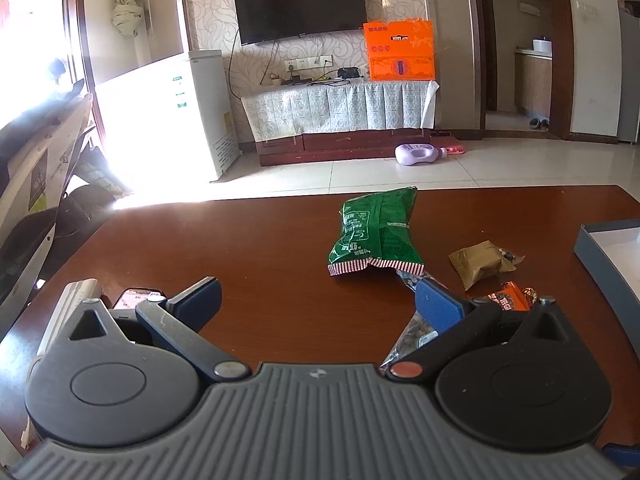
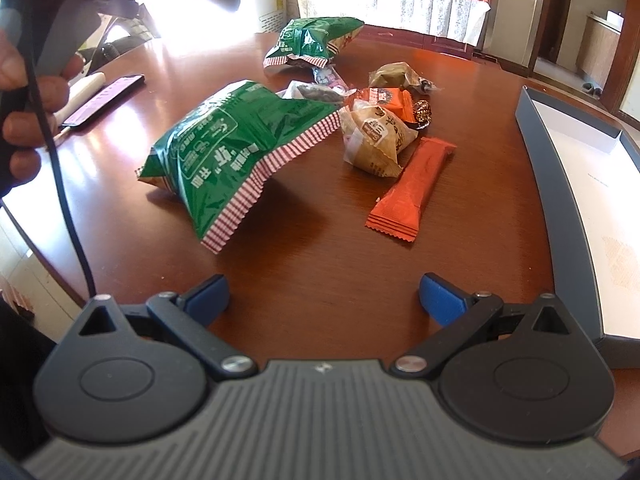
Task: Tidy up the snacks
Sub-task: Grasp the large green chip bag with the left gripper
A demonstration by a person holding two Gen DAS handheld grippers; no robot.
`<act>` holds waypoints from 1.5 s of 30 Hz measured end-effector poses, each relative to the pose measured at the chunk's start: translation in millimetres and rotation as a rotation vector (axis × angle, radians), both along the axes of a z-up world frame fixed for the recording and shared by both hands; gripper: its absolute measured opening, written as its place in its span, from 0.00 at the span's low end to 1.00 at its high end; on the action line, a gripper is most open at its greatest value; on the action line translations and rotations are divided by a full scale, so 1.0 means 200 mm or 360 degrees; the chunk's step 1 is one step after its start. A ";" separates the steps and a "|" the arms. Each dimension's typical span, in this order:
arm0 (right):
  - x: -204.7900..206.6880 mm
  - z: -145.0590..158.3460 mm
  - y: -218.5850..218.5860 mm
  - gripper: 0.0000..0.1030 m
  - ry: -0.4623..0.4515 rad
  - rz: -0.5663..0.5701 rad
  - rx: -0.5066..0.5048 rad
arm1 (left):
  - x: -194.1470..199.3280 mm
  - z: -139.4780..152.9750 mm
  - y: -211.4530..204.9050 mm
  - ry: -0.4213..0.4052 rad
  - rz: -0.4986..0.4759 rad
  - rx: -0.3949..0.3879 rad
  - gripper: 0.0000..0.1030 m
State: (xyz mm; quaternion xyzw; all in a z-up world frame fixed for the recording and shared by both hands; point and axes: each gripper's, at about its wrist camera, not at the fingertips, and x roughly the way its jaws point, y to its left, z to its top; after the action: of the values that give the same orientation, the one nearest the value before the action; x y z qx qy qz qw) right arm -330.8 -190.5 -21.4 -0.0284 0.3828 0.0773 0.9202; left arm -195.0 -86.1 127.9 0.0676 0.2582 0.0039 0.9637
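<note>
Living-room table [image 2: 320, 248], left to right: phone [image 2: 105, 98]; green bag [image 2: 224, 148], long axis running toward the far left; orange bar [image 2: 416, 188] ahead of the right gripper [image 2: 324, 296], the nearer one; tray [image 2: 560, 216], apparently empty. Left gripper [image 1: 316, 300] and right both gape wide, holding nothing.

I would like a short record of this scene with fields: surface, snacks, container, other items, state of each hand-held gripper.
surface: brown wooden table
snacks: two green bags, near and far; long orange bar; beige wrapped bun; olive packet; small orange packet
container: open blue box with white inside, at the table's right edge, no snack seen in it
other items: phone on the left
left hand-held gripper: open, holds nothing
right hand-held gripper: open, holds nothing
</note>
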 end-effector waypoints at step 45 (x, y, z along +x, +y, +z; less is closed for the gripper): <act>0.01 0.04 -0.19 1.00 0.0017 -0.0172 0.0099 | -0.19 -0.40 -0.18 0.0257 -0.0391 -0.0043 0.98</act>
State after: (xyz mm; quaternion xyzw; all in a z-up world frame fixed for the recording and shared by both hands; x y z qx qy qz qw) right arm -328.6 -229.1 -14.3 0.0214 0.3860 0.0396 0.9214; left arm -232.1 -122.4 47.9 0.0860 0.3247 -0.1231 0.9338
